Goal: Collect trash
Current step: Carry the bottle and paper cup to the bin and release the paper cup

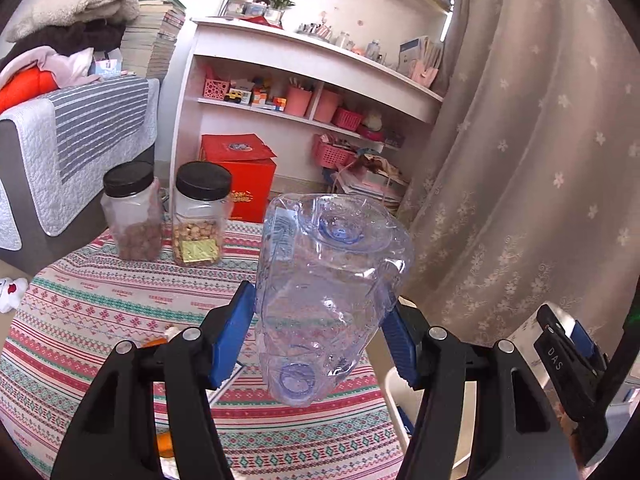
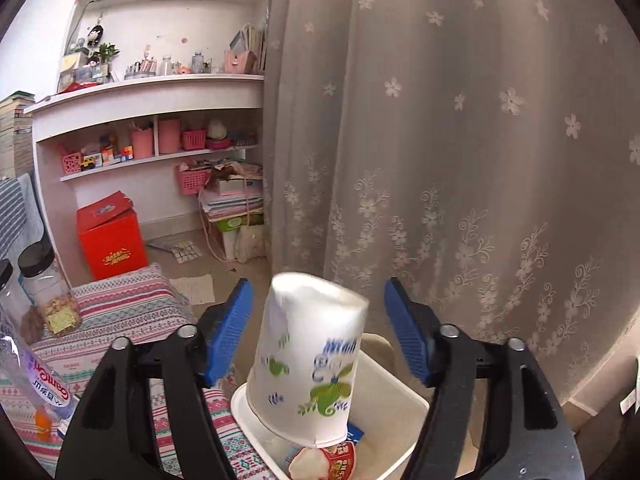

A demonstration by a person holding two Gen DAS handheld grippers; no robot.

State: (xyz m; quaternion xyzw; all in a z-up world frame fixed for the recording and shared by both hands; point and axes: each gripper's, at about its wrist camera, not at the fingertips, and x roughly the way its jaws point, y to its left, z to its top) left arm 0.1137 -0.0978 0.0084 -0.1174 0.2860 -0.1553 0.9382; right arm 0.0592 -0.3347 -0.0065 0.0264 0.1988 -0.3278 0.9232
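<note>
Progress: you've got some wrappers in the white bin at lower centre; the cup and bottle are not yet in.
Right tool: spread wide, paper cup loose between its fingers, upside down over the bin.
Left tool: clenched on the bottle, above the worktop.
Materials: thin crinkled clear plastic; smooth printed paper; rigid bin.
</note>
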